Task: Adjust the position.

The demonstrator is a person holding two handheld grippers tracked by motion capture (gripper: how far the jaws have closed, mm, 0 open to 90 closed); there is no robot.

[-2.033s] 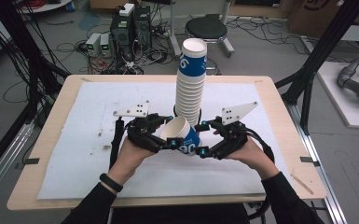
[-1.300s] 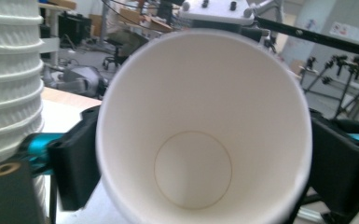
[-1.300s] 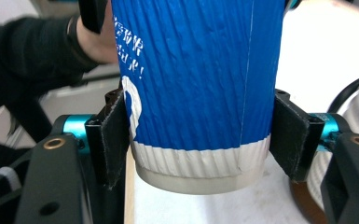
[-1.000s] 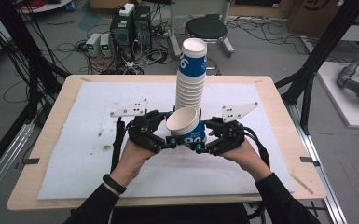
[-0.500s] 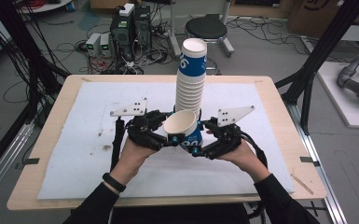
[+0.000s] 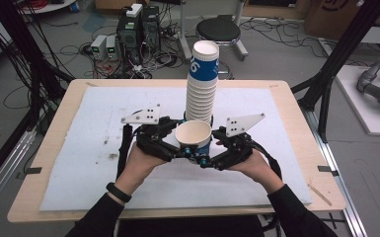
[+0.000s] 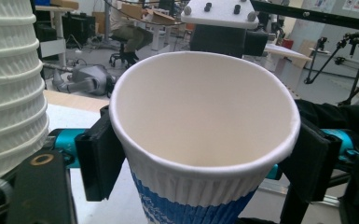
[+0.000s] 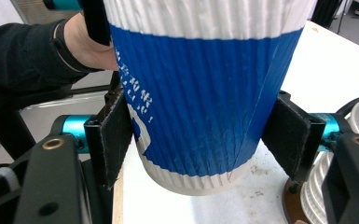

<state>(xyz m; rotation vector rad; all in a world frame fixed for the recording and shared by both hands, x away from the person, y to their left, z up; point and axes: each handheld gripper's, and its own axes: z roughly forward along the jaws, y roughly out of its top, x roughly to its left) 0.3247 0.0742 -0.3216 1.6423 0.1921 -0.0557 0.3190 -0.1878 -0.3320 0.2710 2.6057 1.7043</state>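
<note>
Around your table the high view shows a grey floor with cables, computer boxes [image 6: 131, 29] and a black stool [image 6: 218, 31] beyond the far edge, and dark frame posts to either side. Your white mat [image 6: 79, 148] covers most of the wooden table [image 6: 296, 123], leaving a strip of bare wood at every edge. You have open mat to the left and right of your hands, and a narrower band between them and the near edge. The stack of cups [image 6: 201, 84] stands upright at mid-table, just behind the single cup [image 6: 193, 136] that you hold over the mat. Your left gripper [image 6: 173, 145] and right gripper [image 6: 212, 155] meet on that cup from either side.

Looking along the left gripper, you see its two black pads pressed against the ribbed wall just under the cup's rim [image 7: 205, 154], mouth up and empty. The stack [image 7: 9, 84] rises close by at the left edge, barely clear of the cup. Its jaws have just been opening a shade, with the cup between them.

Along the right gripper, the pads sit against the blue band low on the cup [image 8: 200, 98], whose base hangs just above the mat. These jaws have just been closing on the cup. Your left hand [image 8: 88, 42] shows behind it, and the stack's foot [image 8: 354, 186] stands at the right.
</note>
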